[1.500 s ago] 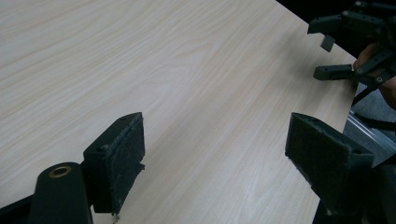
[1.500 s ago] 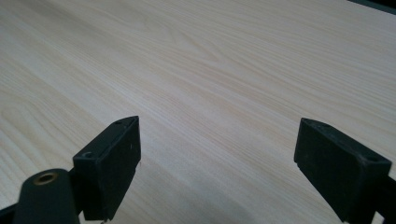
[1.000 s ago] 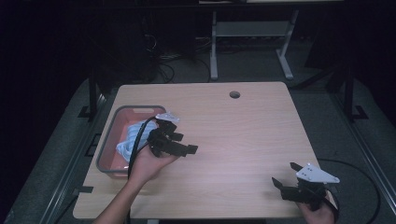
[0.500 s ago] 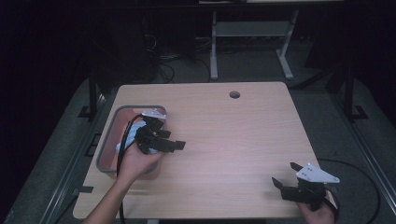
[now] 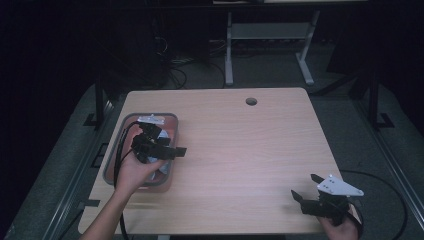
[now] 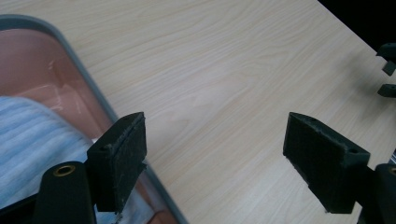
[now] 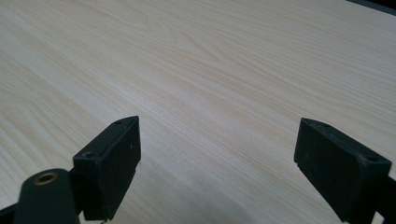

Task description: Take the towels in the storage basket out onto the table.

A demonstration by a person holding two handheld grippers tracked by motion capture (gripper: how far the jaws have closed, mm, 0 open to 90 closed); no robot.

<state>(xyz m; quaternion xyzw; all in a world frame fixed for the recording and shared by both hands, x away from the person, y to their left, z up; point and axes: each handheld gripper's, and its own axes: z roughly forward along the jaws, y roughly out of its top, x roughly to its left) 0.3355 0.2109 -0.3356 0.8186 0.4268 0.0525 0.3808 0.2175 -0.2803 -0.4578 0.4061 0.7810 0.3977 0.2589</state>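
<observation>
Here, left tool (image 5: 172,151) agape over long tray (image 5: 170,118), cloth (image 6: 32,140) inside

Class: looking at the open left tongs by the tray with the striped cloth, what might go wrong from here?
1. One jaw of the left tongs hangs over the tray rim; closing could pinch the rim rather than the cloth.
2. Lifting the cloth may drag the tray, which sits near the table edge.
</observation>
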